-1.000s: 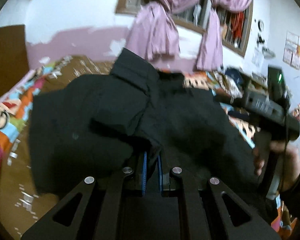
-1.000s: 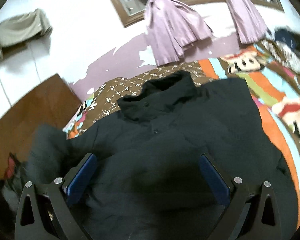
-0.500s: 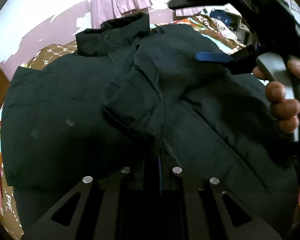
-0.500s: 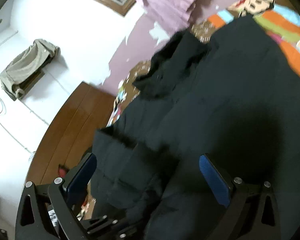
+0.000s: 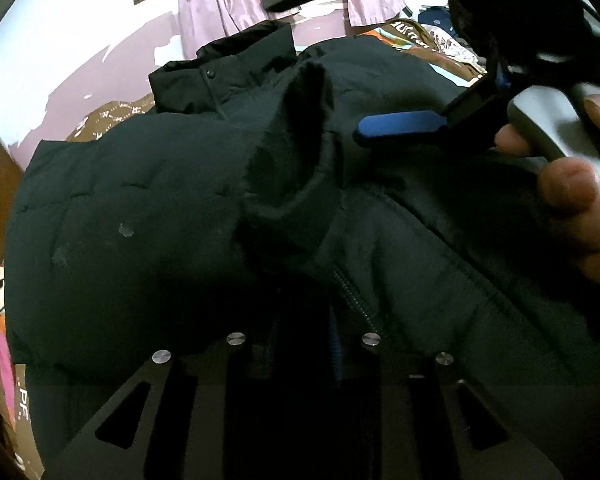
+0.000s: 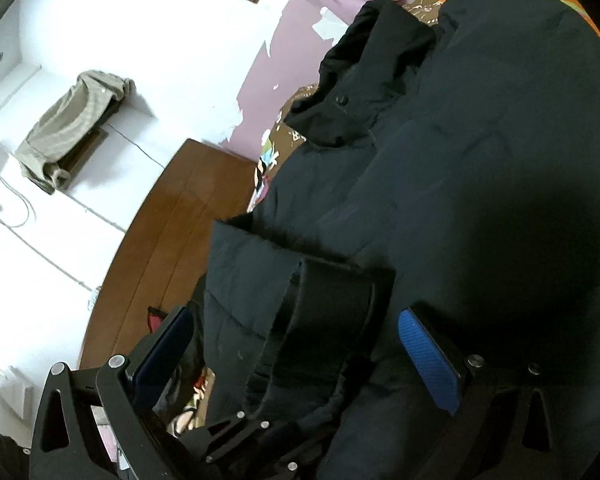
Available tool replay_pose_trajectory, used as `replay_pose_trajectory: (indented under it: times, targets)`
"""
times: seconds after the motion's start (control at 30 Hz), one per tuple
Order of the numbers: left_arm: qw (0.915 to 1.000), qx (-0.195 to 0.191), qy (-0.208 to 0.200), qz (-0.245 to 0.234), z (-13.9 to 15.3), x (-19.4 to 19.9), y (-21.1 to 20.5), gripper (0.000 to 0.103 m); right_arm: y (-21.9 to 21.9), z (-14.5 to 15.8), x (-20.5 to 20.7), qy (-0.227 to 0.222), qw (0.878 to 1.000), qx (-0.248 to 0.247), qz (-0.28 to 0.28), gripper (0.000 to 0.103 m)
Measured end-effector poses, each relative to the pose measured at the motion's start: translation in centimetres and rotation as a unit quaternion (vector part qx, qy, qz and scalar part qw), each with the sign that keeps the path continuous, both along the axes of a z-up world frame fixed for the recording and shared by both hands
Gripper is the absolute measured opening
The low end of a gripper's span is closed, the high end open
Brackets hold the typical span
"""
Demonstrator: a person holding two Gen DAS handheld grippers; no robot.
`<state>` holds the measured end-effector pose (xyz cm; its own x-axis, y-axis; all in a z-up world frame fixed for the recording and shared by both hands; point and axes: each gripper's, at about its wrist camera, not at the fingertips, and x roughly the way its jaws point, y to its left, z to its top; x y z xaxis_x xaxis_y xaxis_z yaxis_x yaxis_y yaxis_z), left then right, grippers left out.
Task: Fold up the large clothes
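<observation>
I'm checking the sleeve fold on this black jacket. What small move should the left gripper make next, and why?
Probably finish letting go and draw back. The sleeve already lies folded across the chest of the jacket, cuff near the collar. The left gripper has its jaws opening with dark fabric still between them, while the right gripper hangs open over the sleeve.

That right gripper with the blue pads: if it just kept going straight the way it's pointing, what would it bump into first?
Most likely the folded-over sleeve of the black jacket, which lies between the right gripper's wide-open jaws. The fisheye view blurs depth, so how close it is stays unclear.
</observation>
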<state>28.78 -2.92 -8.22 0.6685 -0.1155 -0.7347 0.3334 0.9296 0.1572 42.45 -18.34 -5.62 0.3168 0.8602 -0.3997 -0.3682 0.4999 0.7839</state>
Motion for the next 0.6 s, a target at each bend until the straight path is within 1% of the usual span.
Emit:
replay_pose_trajectory:
  times: [0.03,0.1,0.13,0.2,0.23,0.27,0.3,0.33,0.37,0.43,0.5,0.6]
  targets:
    - [1.0,-0.001,-0.001,-0.001,0.0,0.0,0.0,0.021,0.2,-0.1,-0.1,-0.001,1.0,-0.011,-0.001,0.1]
    - [1.0,-0.009,-0.001,-0.003,0.0,0.0,0.2,0.024,0.4,-0.2,-0.1,-0.001,1.0,-0.027,-0.003,0.085]
    - [0.9999,-0.016,0.0,-0.004,0.1,-0.1,0.4,0.026,0.3,-0.4,-0.1,0.003,0.999,-0.033,-0.005,0.081]
    - [0.9994,-0.035,0.005,-0.005,0.3,-0.2,0.9,0.03,0.1,-0.9,-0.1,0.011,0.999,-0.038,-0.012,0.068]
    - [0.9989,-0.045,0.007,-0.004,0.5,-0.2,1.2,0.033,0.0,-1.1,-0.1,0.014,0.999,-0.04,-0.015,0.064]
    - [0.9981,-0.061,0.011,-0.003,0.6,-0.3,1.6,0.035,-0.1,-1.3,-0.1,0.019,0.999,-0.044,-0.019,0.056]
    - [0.9972,-0.073,0.013,-0.003,0.8,-0.3,1.9,0.038,-0.1,-1.5,-0.1,0.022,0.999,-0.043,-0.02,0.05]
    - [0.996,-0.088,0.016,-0.004,1.0,-0.4,2.2,0.042,-0.2,-1.7,-0.1,0.025,0.999,-0.04,-0.019,0.047]
    - [0.9943,-0.105,0.018,-0.004,1.2,-0.6,2.6,0.045,-0.3,-1.9,-0.2,0.027,0.999,-0.04,-0.021,0.04]
    - [0.9883,-0.15,0.023,-0.005,1.7,-1.1,3.5,0.063,-0.3,-2.1,-0.3,0.027,0.998,-0.048,-0.026,0.032]
    - [0.9816,-0.19,0.022,0.01,2.3,-1.9,4.6,0.067,-0.4,-2.3,-0.7,0.022,0.997,-0.068,-0.033,0.013]
    - [0.9735,-0.226,0.02,0.026,3.5,-2.8,6.0,0.067,-0.6,-1.8,-1.3,0.008,0.997,-0.07,-0.042,0.009]
